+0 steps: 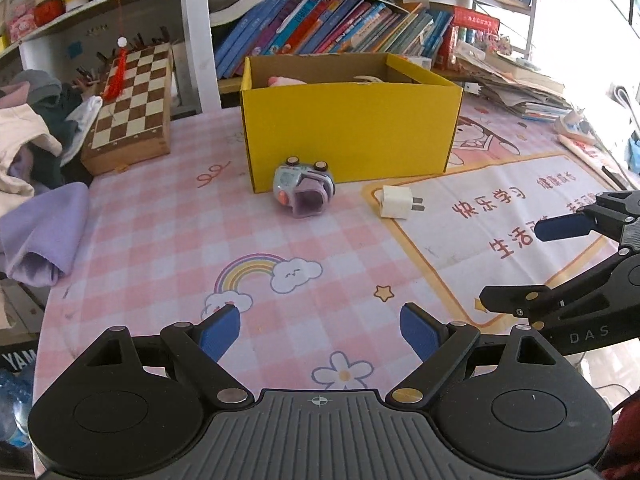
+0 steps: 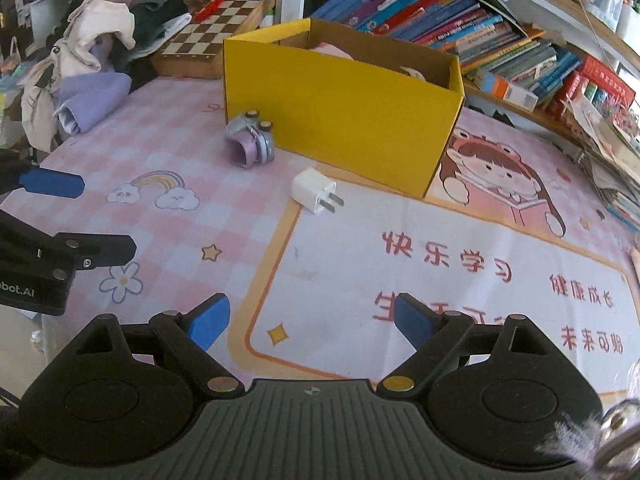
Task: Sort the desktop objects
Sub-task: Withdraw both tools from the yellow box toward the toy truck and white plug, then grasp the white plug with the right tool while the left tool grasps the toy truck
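Both jaws gaping wide and holding nothing, the left hand-held gripper (image 1: 320, 330) is hovering well short of the toy watch (image 1: 303, 187) lying against the yellow box (image 1: 352, 132); the right hand-held gripper (image 2: 312, 318) is facing the white charger plug (image 2: 314, 191) on the surface (image 1: 168, 240).

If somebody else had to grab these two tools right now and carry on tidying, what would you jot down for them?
Left gripper: open, empty, above the pink checked tablecloth.
Right gripper: open, empty, above the printed panel of that cloth.
Yellow cardboard box: upright at the back of the desk, already holding a pink item and something pale.
Still outside: the toy watch, right against the box's front left corner, and the white charger plug lying on its side just in front of the box.
Left to do: likely put both into the box.
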Available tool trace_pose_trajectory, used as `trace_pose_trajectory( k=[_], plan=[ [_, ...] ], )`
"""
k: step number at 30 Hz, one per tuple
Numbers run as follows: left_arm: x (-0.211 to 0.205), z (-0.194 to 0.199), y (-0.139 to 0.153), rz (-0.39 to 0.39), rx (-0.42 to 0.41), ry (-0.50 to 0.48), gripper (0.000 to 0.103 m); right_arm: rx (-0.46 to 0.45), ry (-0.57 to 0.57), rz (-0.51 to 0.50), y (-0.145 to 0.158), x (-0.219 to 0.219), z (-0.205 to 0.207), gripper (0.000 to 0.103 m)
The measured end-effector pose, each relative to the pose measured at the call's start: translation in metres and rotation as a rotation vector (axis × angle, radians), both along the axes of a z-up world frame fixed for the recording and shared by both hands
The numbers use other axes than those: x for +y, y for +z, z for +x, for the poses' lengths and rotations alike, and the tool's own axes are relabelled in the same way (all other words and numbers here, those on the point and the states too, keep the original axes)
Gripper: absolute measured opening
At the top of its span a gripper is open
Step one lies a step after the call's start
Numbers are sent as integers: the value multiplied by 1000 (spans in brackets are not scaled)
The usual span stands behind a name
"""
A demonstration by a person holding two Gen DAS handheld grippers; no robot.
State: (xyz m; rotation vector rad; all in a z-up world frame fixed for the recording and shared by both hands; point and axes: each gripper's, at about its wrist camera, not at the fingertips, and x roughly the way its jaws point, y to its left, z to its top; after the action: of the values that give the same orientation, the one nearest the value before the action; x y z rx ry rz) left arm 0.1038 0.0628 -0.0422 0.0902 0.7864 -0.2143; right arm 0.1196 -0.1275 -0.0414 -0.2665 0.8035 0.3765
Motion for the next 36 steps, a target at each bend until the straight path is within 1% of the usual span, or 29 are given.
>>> trace_pose_trajectory(
  k=[2, 4, 5, 6, 7, 8, 9, 20, 36],
  plan=[
    [0, 1, 1, 10, -17, 6, 89, -18, -5, 6, 2, 0, 2, 88],
    [-1, 1, 3, 31, -44, 16, 89, -37, -10, 13, 5, -1, 5, 84],
    [-2, 1, 5, 51, -70, 21, 89, -44, -11, 17, 6, -2, 6, 80],
    [-3, 1, 7, 64, -90, 22, 89, -49, -9, 21, 7, -2, 8, 71],
    [-4, 2, 9, 65, -101, 23, 89, -53, -7, 25, 8, -3, 9, 67],
    [-4, 3, 10, 64, -109, 25, 89, -56, -4, 29, 9, -4, 11, 58],
    [-4, 4, 11, 58, -109, 27, 89, -54, 0, 33, 9, -4, 13, 56],
    [-14, 26, 7, 32, -72, 48, 89, -21, 51, 37, 6, -9, 45, 56],
    [-27, 50, 2, 48, -28, 140, 89, 47, 160, 56, -9, -9, 99, 57]
  ],
)
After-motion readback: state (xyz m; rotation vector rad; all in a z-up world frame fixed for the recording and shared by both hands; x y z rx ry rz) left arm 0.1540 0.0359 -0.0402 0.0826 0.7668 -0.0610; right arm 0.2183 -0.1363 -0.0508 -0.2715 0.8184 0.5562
